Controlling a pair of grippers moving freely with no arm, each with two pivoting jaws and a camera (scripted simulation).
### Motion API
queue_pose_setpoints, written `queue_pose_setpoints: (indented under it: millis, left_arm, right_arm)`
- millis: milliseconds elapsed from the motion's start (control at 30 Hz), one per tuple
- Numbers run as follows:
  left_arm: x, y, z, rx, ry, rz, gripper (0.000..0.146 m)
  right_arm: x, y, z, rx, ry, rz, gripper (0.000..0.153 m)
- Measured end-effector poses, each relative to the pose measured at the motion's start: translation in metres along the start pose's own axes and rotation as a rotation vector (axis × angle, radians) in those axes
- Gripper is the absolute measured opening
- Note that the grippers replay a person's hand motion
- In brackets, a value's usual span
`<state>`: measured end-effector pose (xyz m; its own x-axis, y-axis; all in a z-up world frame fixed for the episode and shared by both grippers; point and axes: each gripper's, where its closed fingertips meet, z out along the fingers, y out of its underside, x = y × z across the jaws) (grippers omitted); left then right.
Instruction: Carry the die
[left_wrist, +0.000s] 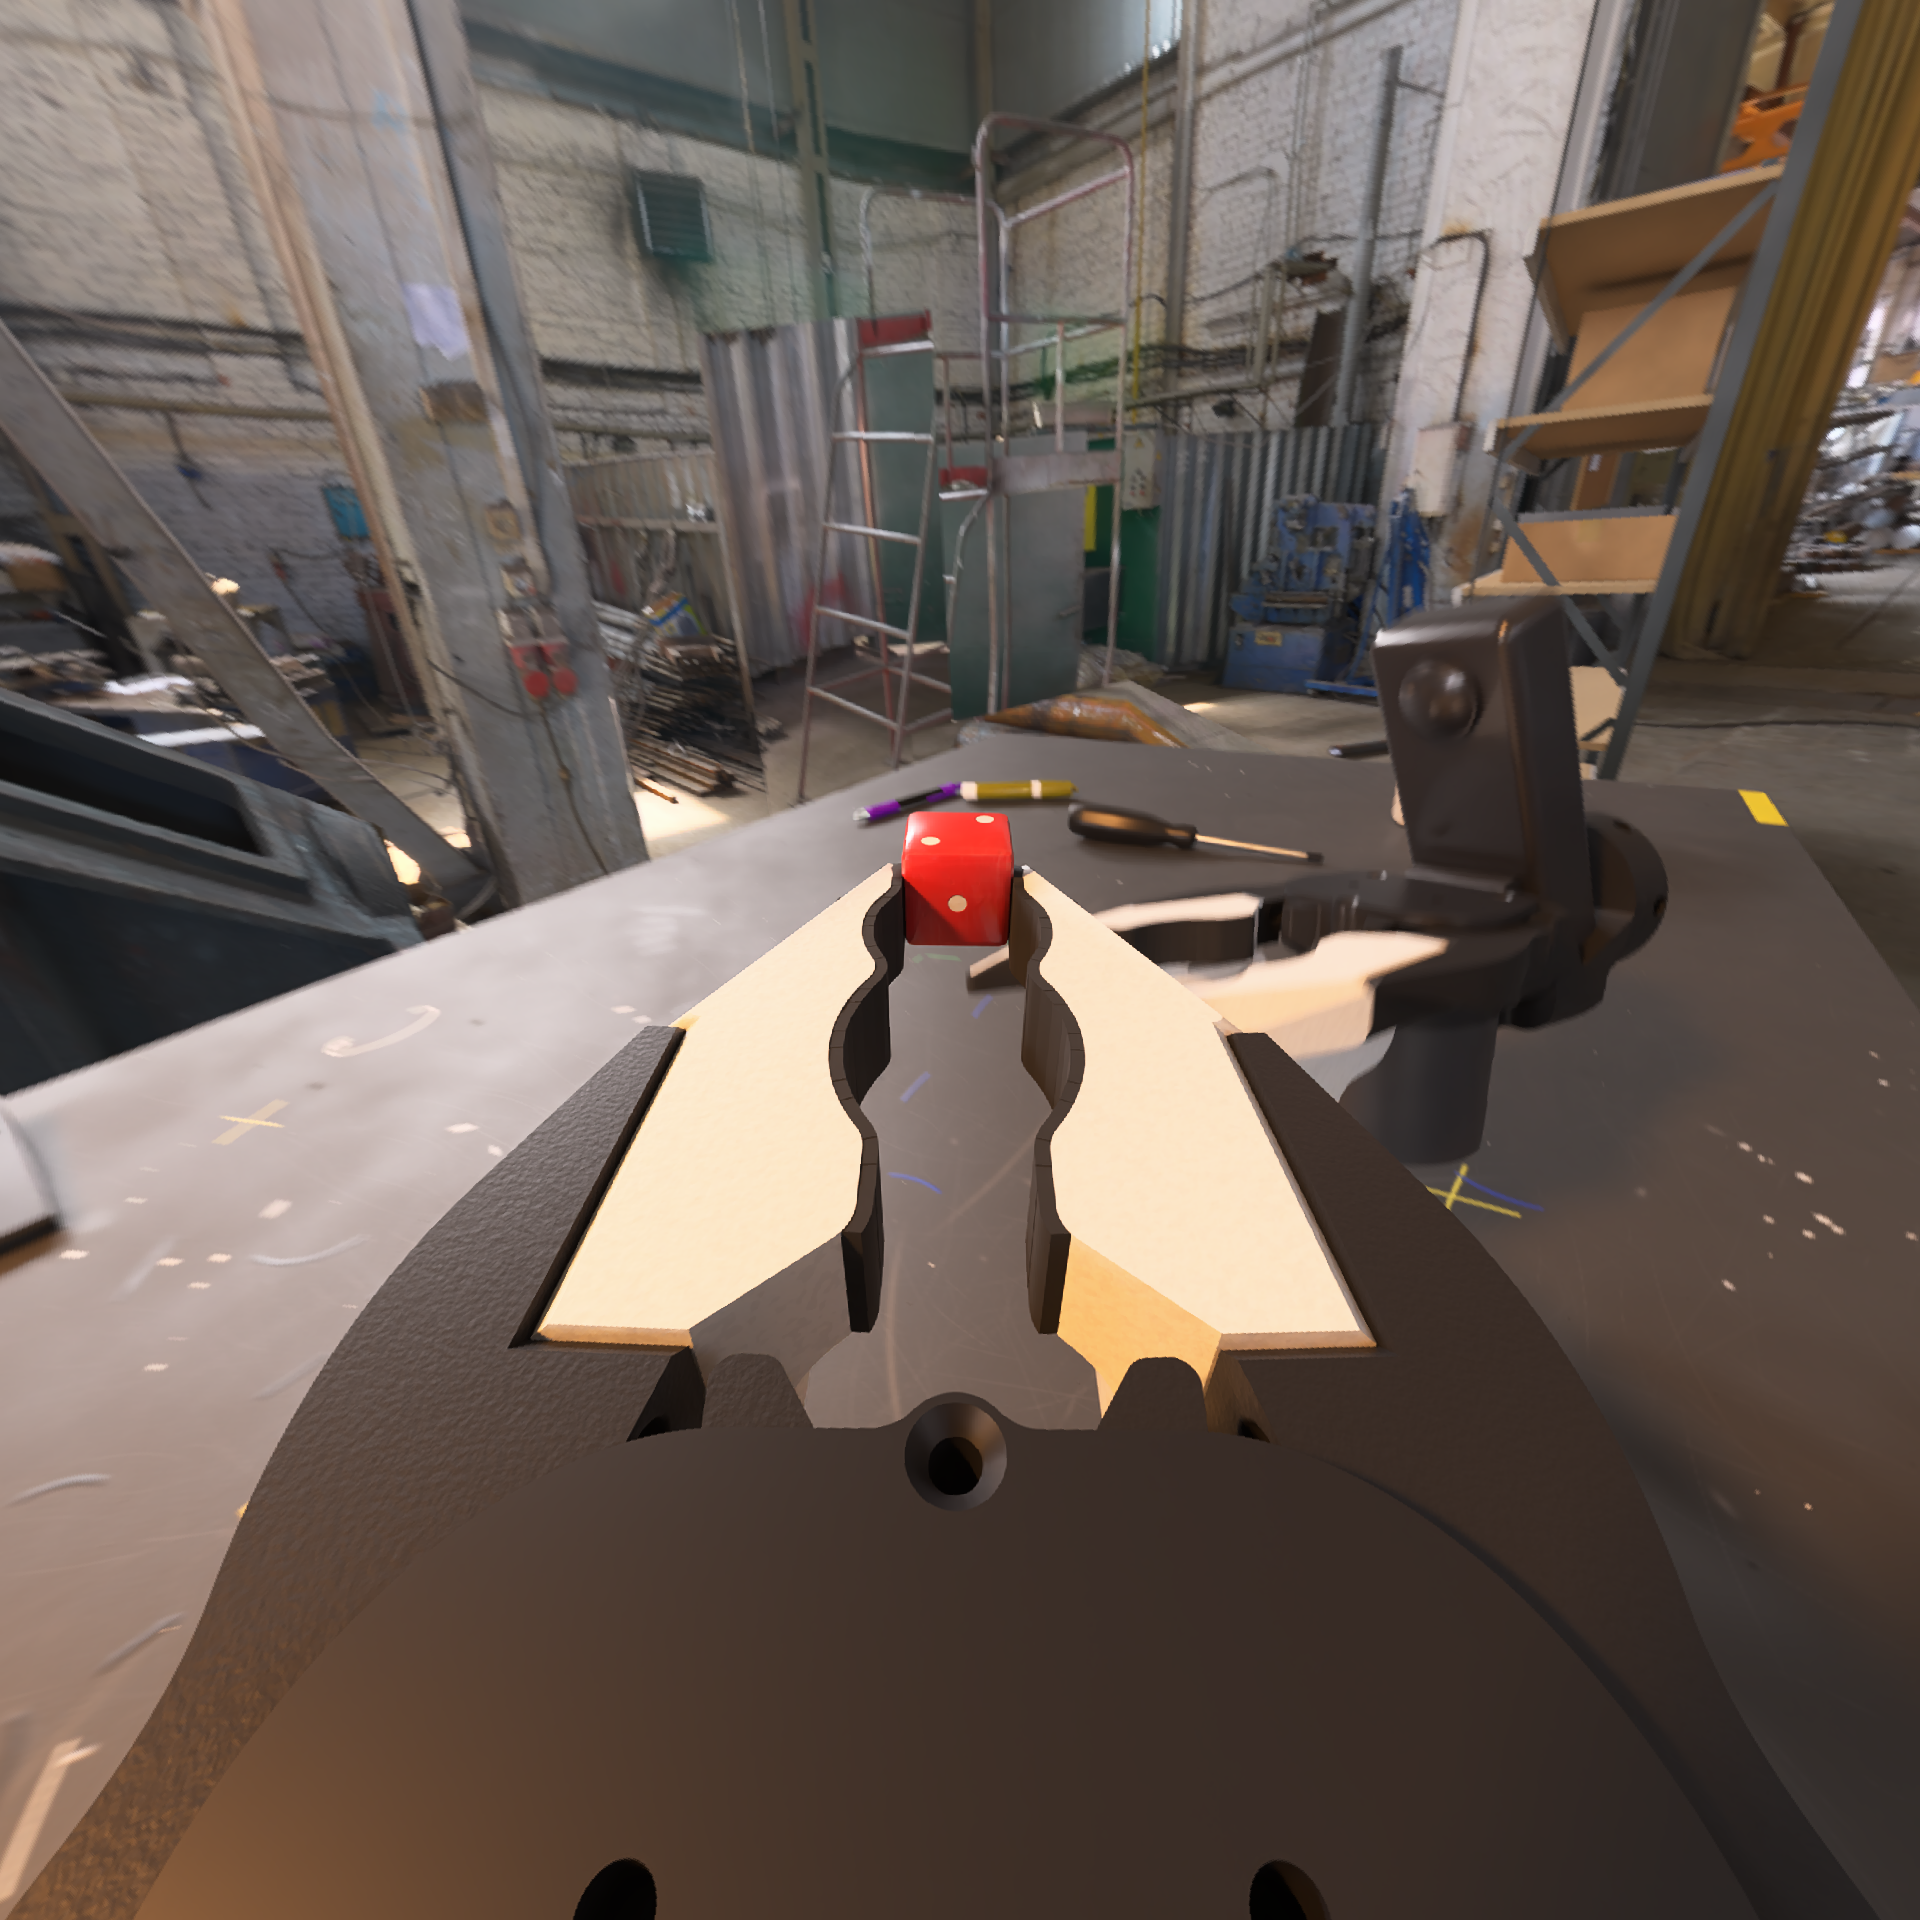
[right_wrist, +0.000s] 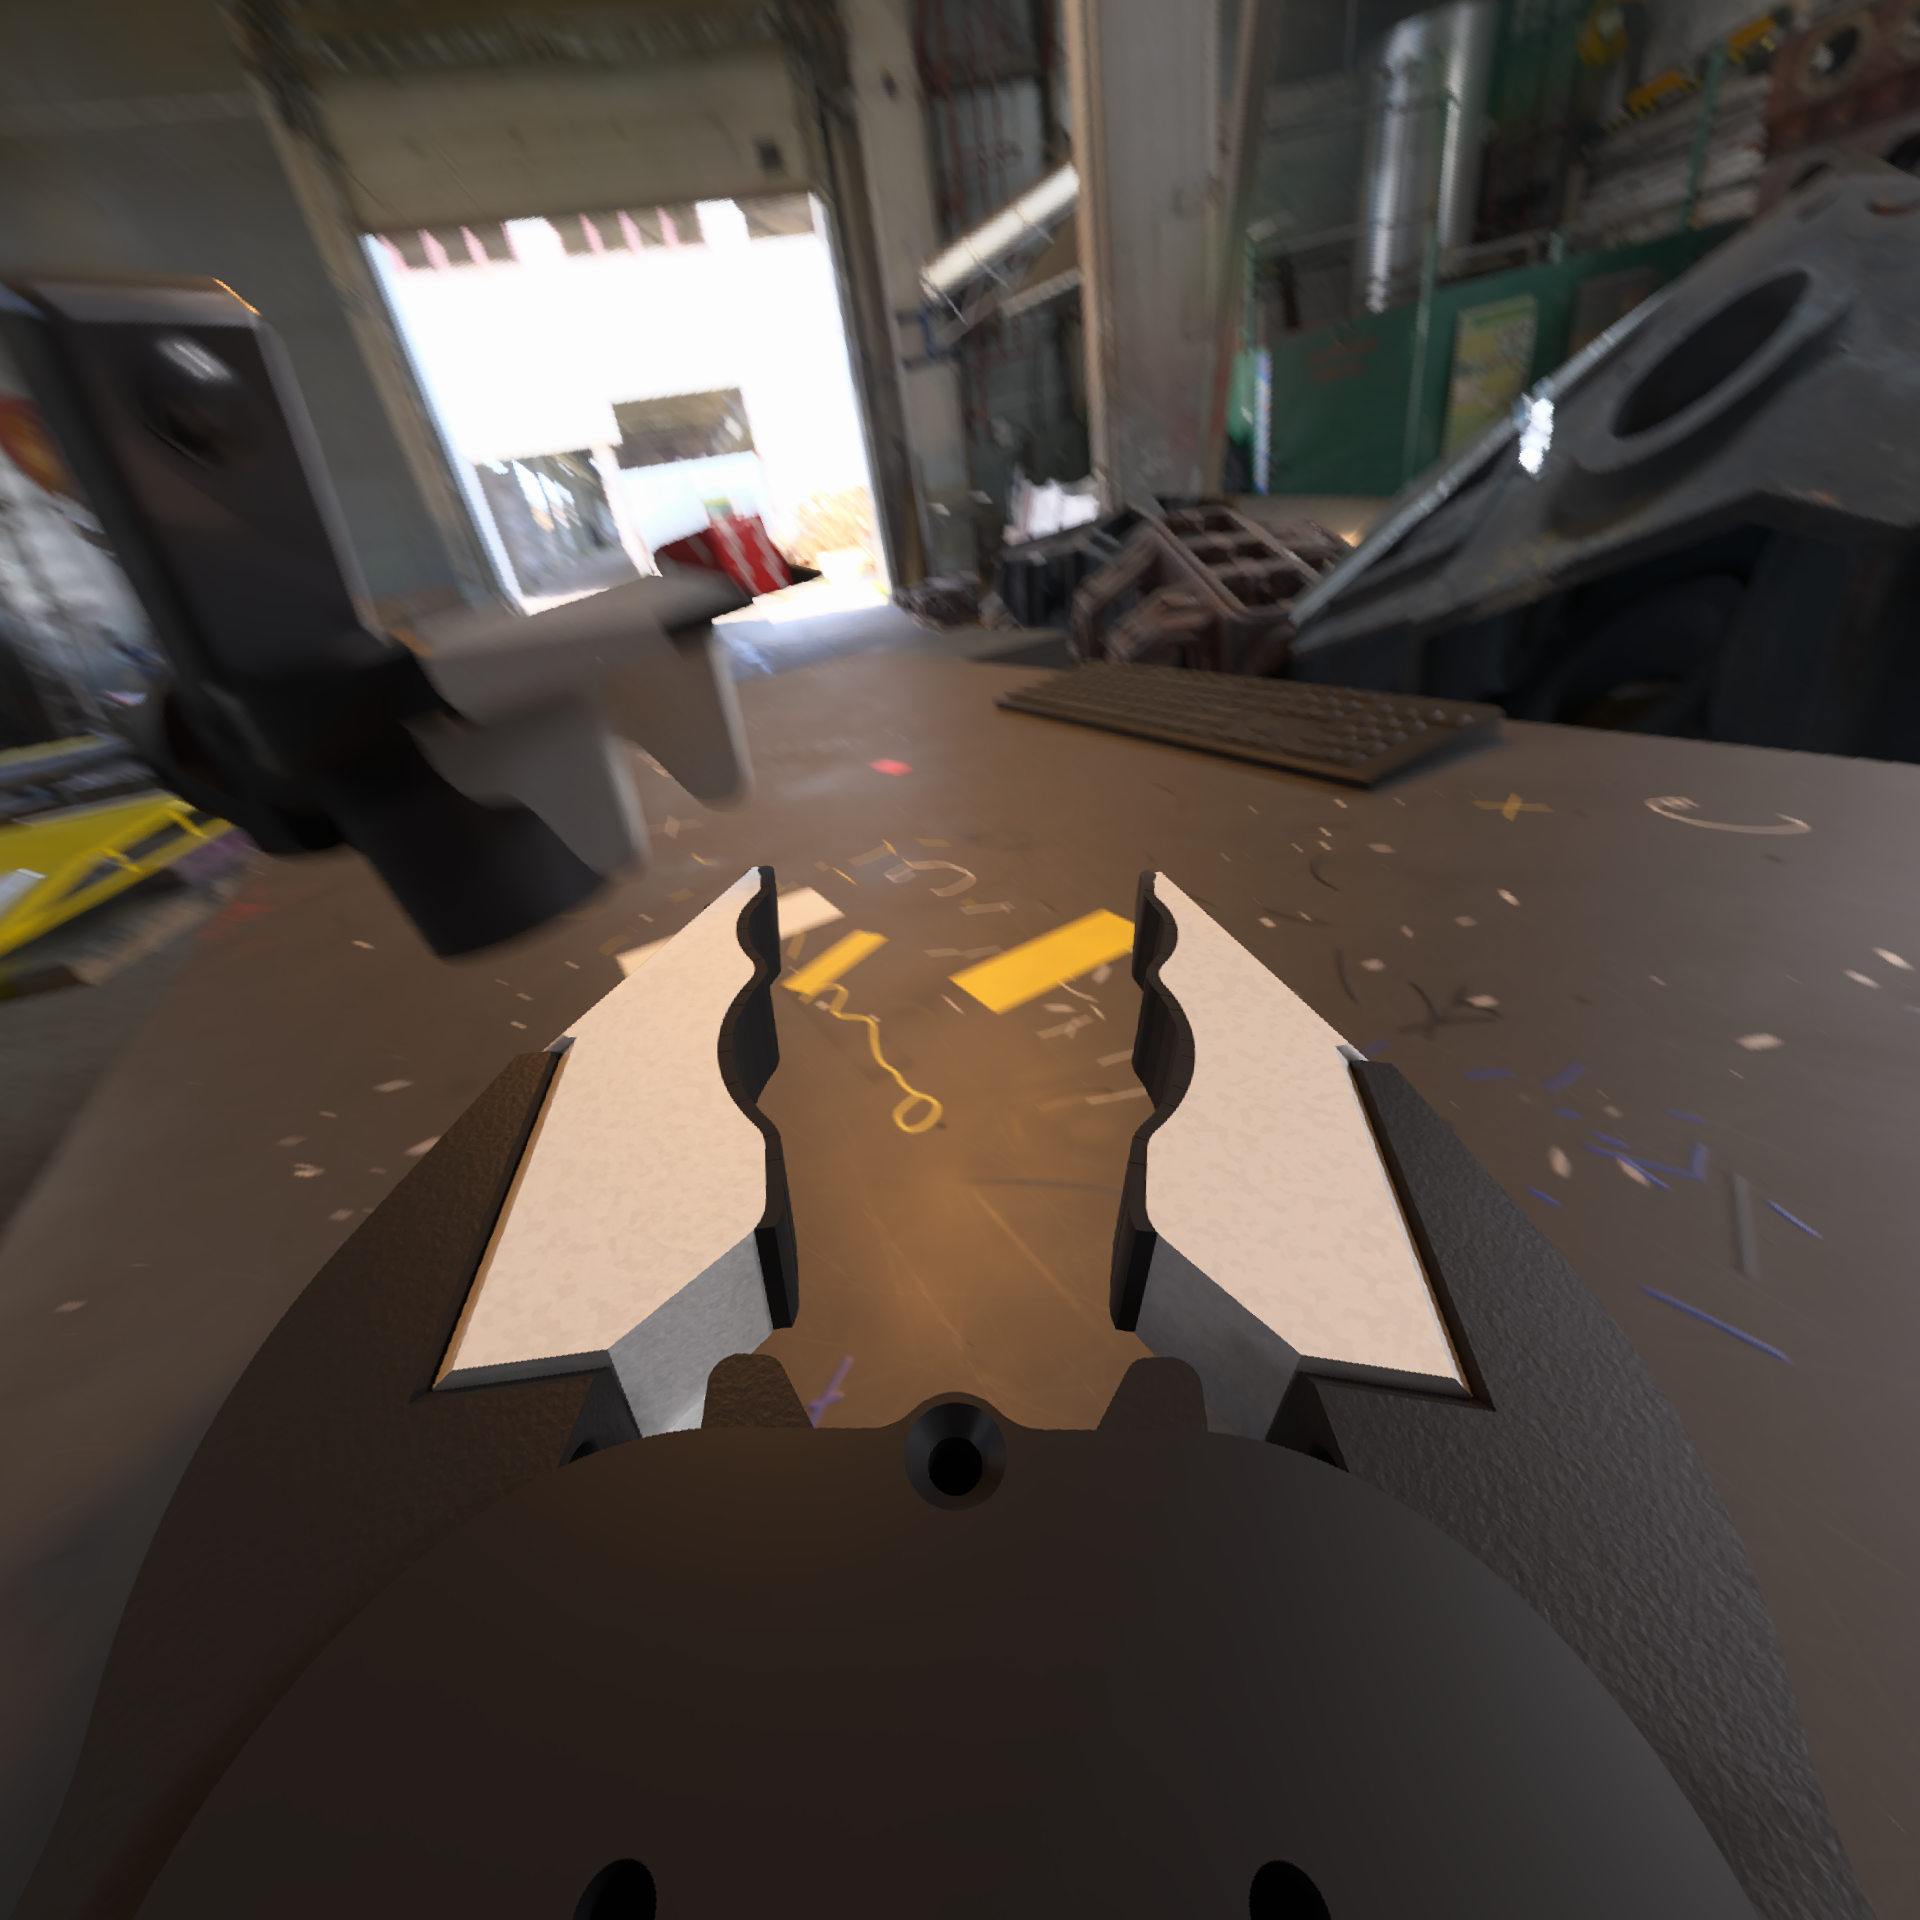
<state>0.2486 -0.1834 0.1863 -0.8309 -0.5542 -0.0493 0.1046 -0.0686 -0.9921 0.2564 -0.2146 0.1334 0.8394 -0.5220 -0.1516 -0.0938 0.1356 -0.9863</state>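
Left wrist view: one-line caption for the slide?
Left gripper pinches the red die at its fingertips above the dark table; the open right gripper sits beside it.

Left claw (left_wrist: 956, 883) pinched nearly closed; right claw (right_wrist: 956, 883) spread wide.

- A dark grey, scuffed tabletop (left_wrist: 416, 1039), speckled with pale flecks and chalk-like marks, is carrying everything.
- A black-handled screwdriver (left_wrist: 1184, 833) is lying near a yellow marker (left_wrist: 1016, 791) and a purple pen (left_wrist: 906, 802).
- A flat black keyboard (right_wrist: 1252, 719) is resting farther off.
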Motion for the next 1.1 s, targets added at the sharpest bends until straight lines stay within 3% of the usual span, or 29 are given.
queue_pose_setpoints:
  millis: [167, 267, 400, 433, 733, 867, 1100]
  left_arm:
    - [0.025, 0.041, 0.018, -0.027, 0.153, -0.046, 0.019]
    - [0.032, 0.046, 0.019, -0.044, 0.160, 0.064, 0.019]
    - [0.033, 0.065, 0.022, -0.128, 0.130, 0.159, 0.019]
    - [0.031, 0.070, 0.024, -0.144, 0.106, 0.172, 0.019]
    - [0.010, 0.093, 0.025, -0.253, -0.140, 0.360, 0.019]
    - [0.009, 0.091, 0.023, -0.229, -0.178, 0.461, 0.019]
    - [0.015, 0.085, 0.020, -0.185, -0.184, 0.558, 0.019]
  right_arm:
    - [-0.002, -0.018, -0.012, 0.112, -0.079, 0.107, 0.054]
    - [-0.004, -0.018, -0.012, 0.108, -0.116, 0.126, 0.051]
    - [-0.009, -0.017, -0.012, 0.104, -0.135, 0.096, 0.019]
    - [-0.009, -0.014, -0.010, 0.087, -0.124, 0.089, 0.017]
    - [-0.004, 0.012, 0.002, -0.068, 0.053, -0.164, 0.017]
    - [-0.013, 0.018, 0.006, -0.097, 0.034, -0.230, 0.024]
    - [-0.023, 0.017, 0.002, -0.093, -0.054, -0.179, 0.035]
